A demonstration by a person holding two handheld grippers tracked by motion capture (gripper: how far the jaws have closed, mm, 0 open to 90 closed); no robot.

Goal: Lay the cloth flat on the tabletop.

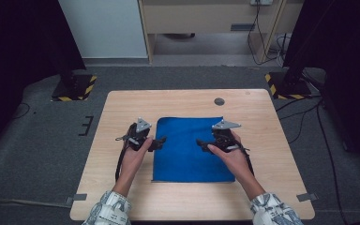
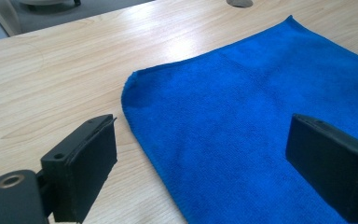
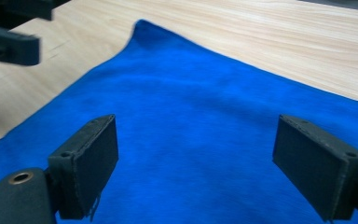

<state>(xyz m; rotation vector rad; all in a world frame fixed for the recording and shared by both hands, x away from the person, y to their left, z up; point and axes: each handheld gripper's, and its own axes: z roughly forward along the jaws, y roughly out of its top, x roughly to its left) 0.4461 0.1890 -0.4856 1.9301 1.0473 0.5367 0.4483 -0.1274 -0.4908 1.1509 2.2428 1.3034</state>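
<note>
A blue cloth (image 1: 190,150) lies flat and spread out in the middle of the wooden table (image 1: 122,187). My left gripper (image 1: 161,141) is held at the cloth's left edge and points right; in the left gripper view its jaws stand wide apart, open (image 2: 209,163), over that edge of the cloth (image 2: 242,102) with nothing between them. My right gripper (image 1: 200,143) hovers over the cloth's right half and points left. Its jaws are open (image 3: 203,163) just above the cloth (image 3: 191,93), gripping nothing. The left gripper (image 3: 9,42) shows blurred at the top left of the right gripper view.
A round cable hole (image 1: 219,101) sits in the table behind the cloth. Two dark stands with yellow-black striped bases (image 1: 72,86) (image 1: 288,84) flank the table's far corners. Cables trail over the grey floor at the right. Bare wood surrounds the cloth.
</note>
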